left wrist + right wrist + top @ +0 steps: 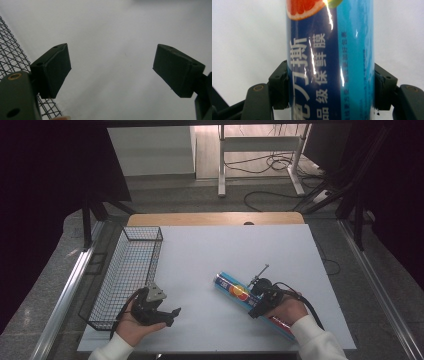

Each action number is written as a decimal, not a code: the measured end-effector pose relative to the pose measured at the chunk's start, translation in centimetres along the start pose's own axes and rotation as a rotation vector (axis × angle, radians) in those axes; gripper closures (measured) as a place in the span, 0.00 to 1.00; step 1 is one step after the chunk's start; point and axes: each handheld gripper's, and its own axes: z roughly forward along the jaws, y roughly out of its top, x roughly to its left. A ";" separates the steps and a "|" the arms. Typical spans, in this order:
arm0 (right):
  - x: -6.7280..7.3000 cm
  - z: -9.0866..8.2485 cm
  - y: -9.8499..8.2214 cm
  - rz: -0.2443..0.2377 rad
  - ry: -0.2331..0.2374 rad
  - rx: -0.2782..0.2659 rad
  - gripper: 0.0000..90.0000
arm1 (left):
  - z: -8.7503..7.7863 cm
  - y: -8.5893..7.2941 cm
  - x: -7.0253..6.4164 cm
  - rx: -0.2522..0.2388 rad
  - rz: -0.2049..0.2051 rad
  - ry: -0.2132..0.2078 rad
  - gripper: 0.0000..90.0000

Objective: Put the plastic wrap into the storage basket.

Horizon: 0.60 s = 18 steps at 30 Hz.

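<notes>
Right tongs [331, 85] tight on the blue roll [329, 50], table-flat.

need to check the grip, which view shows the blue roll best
The right gripper view: the blue roll sits close up with a black pad pressed on each side. The high view shows its whole length lying on the table.

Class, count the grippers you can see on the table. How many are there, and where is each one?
2. The left gripper sits open beside the wire basket at the near left. The right gripper is clamped on the blue roll at the near right.
</notes>
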 end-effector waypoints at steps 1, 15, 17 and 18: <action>0.0 -0.3 0.1 -0.006 0.002 -0.015 0.36 | 0.0 0.0 0.0 0.000 0.000 0.000 0.16; -0.4 -4.4 0.6 0.078 0.142 -0.265 0.36 | -0.1 0.1 -0.1 -0.002 0.003 0.002 0.16; -0.3 -4.8 0.7 0.079 0.155 -0.295 0.36 | -0.1 0.1 -0.1 -0.003 0.002 0.003 0.16; -0.3 -5.0 0.7 0.078 0.164 -0.310 0.36 | -0.1 0.1 0.0 -0.003 0.002 0.003 0.16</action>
